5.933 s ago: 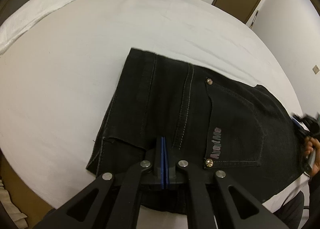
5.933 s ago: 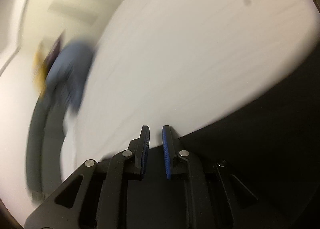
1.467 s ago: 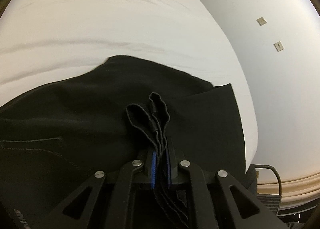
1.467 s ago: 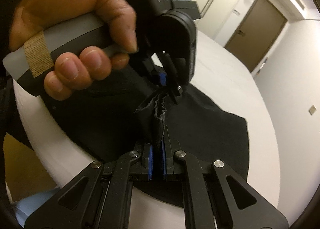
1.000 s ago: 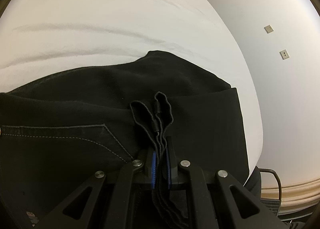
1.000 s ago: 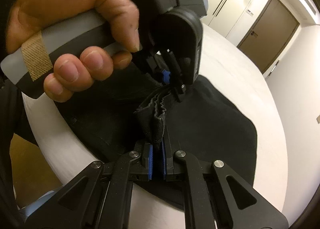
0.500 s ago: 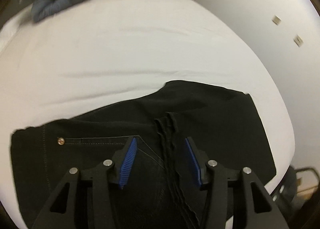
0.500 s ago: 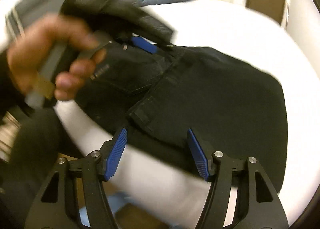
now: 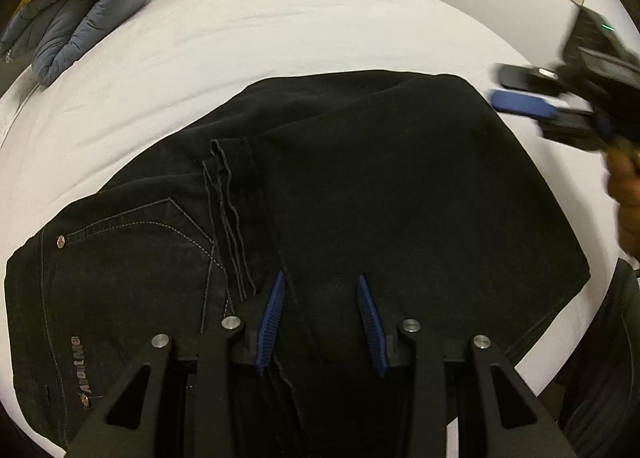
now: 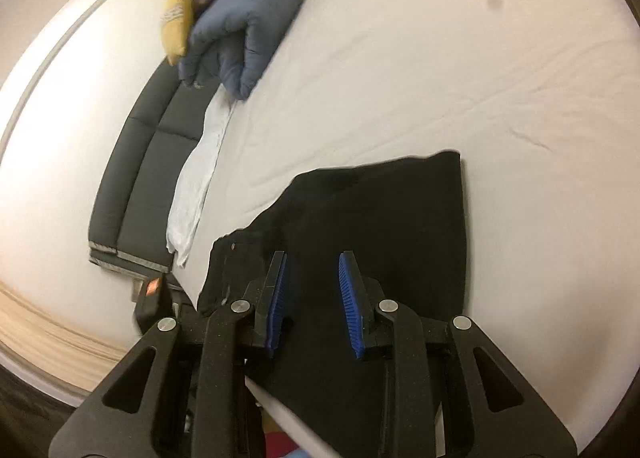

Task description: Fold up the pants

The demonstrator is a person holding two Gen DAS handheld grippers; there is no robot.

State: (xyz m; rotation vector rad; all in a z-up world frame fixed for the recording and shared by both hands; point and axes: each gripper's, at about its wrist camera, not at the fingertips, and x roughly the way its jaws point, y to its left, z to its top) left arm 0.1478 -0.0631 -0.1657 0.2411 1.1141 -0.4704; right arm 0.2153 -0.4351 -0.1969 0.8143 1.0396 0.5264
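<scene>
Black jeans (image 9: 400, 186) lie folded on the white bed (image 9: 280, 26), back pocket at the left and the leg hems (image 9: 224, 162) resting across the middle. My left gripper (image 9: 320, 280) hovers over the near part of the pants. Its jaws are apart and closing, with only the flat cloth below them. In the right wrist view my right gripper (image 10: 313, 258) is over the pants' (image 10: 380, 218) near edge, also closing, its pads pressing nothing. The right gripper (image 9: 497, 85) shows blurred at the right of the left wrist view, held by a hand (image 9: 628, 194).
A rolled blue-grey duvet (image 9: 88, 6) lies at the bed's far end, with a yellow pillow (image 10: 176, 18) beside it. A dark padded headboard (image 10: 132, 178) and a white cloth (image 10: 196, 178) run along the bed's side. Cupboards and a door stand behind.
Both grippers let go of the bunched hems, which now lie on the folded pants. The left one drew back; the right one swung off to the pants' right side.
</scene>
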